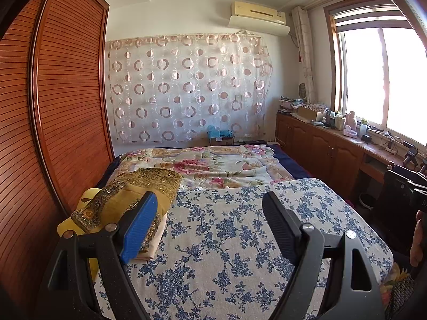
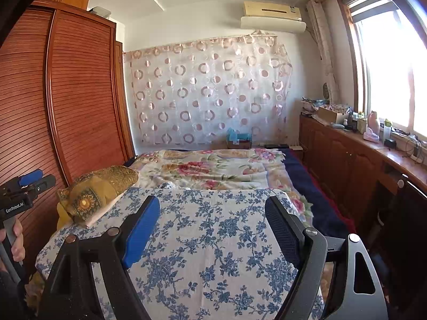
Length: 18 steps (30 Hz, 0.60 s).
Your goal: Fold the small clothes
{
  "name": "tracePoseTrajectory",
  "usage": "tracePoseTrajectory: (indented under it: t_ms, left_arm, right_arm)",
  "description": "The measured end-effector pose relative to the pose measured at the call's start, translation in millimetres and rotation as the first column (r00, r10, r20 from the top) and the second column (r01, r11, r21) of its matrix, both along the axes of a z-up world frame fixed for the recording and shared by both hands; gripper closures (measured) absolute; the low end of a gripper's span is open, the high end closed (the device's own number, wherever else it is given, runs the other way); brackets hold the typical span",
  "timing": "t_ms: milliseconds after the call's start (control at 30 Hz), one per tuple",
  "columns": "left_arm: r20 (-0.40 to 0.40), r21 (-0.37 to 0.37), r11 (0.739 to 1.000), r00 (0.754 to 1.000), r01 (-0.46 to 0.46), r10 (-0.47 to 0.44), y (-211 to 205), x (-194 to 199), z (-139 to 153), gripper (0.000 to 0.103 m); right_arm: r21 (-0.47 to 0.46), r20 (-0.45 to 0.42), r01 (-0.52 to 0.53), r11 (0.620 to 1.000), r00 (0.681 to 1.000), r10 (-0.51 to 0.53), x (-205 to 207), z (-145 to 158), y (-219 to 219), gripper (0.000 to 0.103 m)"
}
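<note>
- Blue-and-white floral cloth (image 1: 240, 229) covers the near end of the bed, spread flat and smooth, with lots of bare room across its middle and right side.
- Its far edge runs straight across the bed, and just beyond it lies a pink flower-print blanket (image 1: 213, 164) reaching toward the circle-pattern curtain (image 1: 186, 88).
- Folded clothes are stacked at the cloth's left edge: a gold patterned piece (image 1: 128, 200) on top of a pale cream one, with something yellow poking out underneath on the wardrobe side. Same pile in the right wrist view (image 2: 93, 197), sitting at the far-left corner of the cloth.
- Wooden slatted wardrobe (image 1: 61, 106) stands tight along the bed's left side, so there's basically no gap over there.
- On the right a dark blue sheet edge (image 2: 315, 194) shows, then a narrow strip of floor before the wooden counter (image 2: 347, 149) under the window.
- Left tool (image 1: 209, 225) hangs above the cloth, jaws spread wide with nothing between them; its blue pad lines up in front of the clothes pile, but I can't tell if it touches.
- Right tool (image 2: 212, 228) is also spread wide and empty, over the open middle of the cloth, well apart from the pile.
- A hand (image 2: 16, 242) grips the left tool's handle at the left border of the right wrist view.
</note>
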<state>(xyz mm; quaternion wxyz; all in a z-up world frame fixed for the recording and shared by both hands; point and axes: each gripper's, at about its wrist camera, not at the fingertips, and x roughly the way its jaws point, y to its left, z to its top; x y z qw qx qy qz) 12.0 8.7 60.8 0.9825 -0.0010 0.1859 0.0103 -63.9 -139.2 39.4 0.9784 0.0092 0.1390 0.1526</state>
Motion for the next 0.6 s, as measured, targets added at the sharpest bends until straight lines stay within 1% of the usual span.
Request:
tracePoseTrajectory:
  t_ms: [600]
  left_arm:
    - [-0.001,0.004,1.000,1.000,0.002,-0.002,-4.3,-0.9,1.3,0.021]
  right_arm:
    - [0.000,0.007,-0.010,1.000,1.000,0.010,0.6,5.9,-17.9,0.020]
